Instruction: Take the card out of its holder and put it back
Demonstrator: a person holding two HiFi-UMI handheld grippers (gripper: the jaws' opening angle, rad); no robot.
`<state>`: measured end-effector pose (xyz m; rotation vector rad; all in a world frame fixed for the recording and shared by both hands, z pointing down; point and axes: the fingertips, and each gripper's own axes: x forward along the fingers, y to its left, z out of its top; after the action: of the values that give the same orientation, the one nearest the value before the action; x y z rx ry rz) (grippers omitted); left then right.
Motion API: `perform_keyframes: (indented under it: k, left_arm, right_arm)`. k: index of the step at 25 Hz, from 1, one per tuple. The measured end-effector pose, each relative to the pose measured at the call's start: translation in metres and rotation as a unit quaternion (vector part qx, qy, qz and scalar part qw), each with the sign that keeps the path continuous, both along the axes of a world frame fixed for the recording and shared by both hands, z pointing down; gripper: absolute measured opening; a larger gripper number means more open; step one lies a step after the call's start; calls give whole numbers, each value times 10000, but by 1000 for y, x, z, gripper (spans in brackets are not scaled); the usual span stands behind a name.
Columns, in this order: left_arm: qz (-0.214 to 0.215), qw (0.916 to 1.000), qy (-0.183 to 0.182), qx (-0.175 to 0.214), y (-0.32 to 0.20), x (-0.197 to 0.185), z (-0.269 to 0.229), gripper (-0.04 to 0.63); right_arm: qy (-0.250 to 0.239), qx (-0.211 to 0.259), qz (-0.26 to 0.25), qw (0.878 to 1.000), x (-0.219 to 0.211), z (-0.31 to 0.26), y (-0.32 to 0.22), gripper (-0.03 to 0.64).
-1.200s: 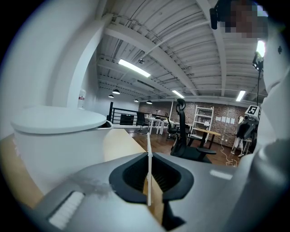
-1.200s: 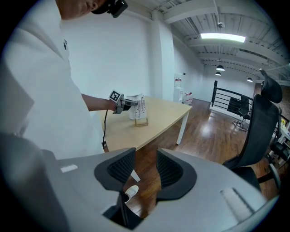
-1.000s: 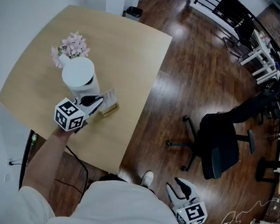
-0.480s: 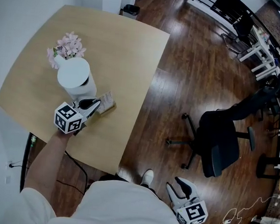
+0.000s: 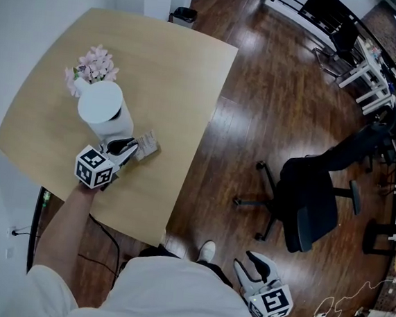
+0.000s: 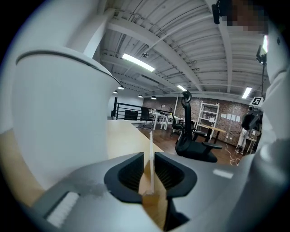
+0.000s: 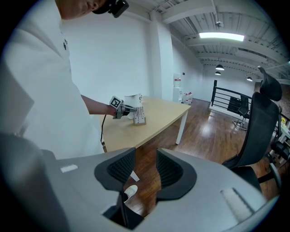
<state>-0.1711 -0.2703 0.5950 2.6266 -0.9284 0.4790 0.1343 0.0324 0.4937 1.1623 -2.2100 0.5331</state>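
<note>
While the left gripper [image 6: 149, 170] is opening its jaws, the card [image 6: 151, 152] stands edge-on between the pads, not gripped, its foot in the wooden holder [image 6: 156, 206] on the table [image 5: 172, 68]. To release well, I judge the jaws should spread evenly and then back straight off along the card's plane, so neither pad tips it. The white vase [image 5: 102, 107] close beside needs care too. The right gripper [image 7: 141, 170] hangs empty over the floor, jaws apart. Count: two grippers, one card, one holder, one vase, one table.
</note>
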Motion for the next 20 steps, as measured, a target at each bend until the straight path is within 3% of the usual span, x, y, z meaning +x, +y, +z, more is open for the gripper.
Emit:
perform_keyframes:
  k: [6,12,16,20]
  left_arm:
    - [-531,9980,-236,262,15,-17,-22,126]
    - [-1420,9872,-373,616,75,-29,-69,126]
    - [-2038,9751,-447,754,148,-7,-99,124]
    - [-2590,9634,-241,646,233,39,-109,124]
  right_arm:
    - [-20,14,-283,9996,15,-6,-2,149]
    - [-183,249,-943,9951,41,-11,-7,149]
    - [-235,507,-1846,9812,66,-17,-3,149]
    - [-422,658,-2379,9681,103,-24,13,149]
